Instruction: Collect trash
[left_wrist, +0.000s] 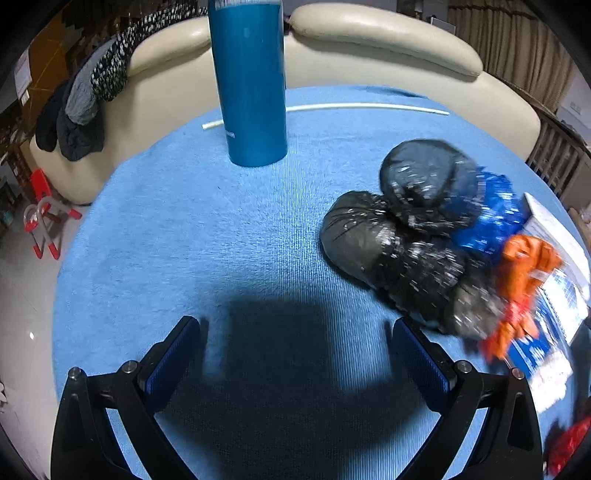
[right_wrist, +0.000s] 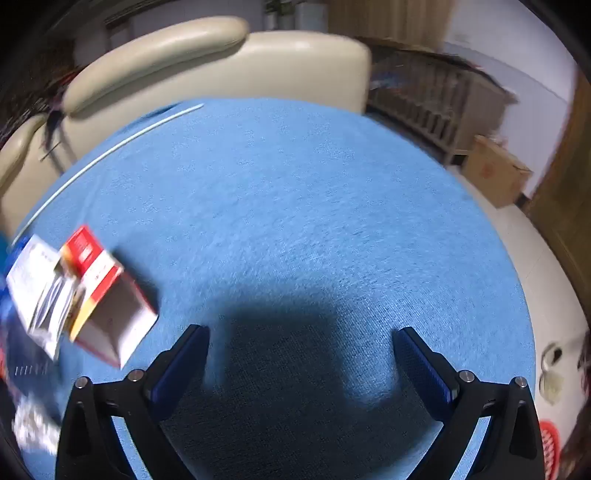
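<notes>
Both tongs, left (left_wrist: 295, 325) and right (right_wrist: 301, 332), gape empty over the blue-cloth tabletop (left_wrist: 221, 229). Crumpled black plastic bag pile (left_wrist: 402, 240) lies far-right of the left tongs, which are nearer.

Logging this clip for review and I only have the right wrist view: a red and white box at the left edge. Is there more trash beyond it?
Observer: Yes, the left wrist view shows a black trash bag, bulging and tied, on the blue cloth.
Operator: Anything loose beside it?
Observer: An orange wrapper and a blue foil wrapper lie against its right side.
Operator: Is the left gripper holding anything?
Observer: No. The left gripper is open, with only cloth between its fingers.
Operator: Any obstacle?
Observer: A tall blue bottle stands upright beyond it.
</notes>
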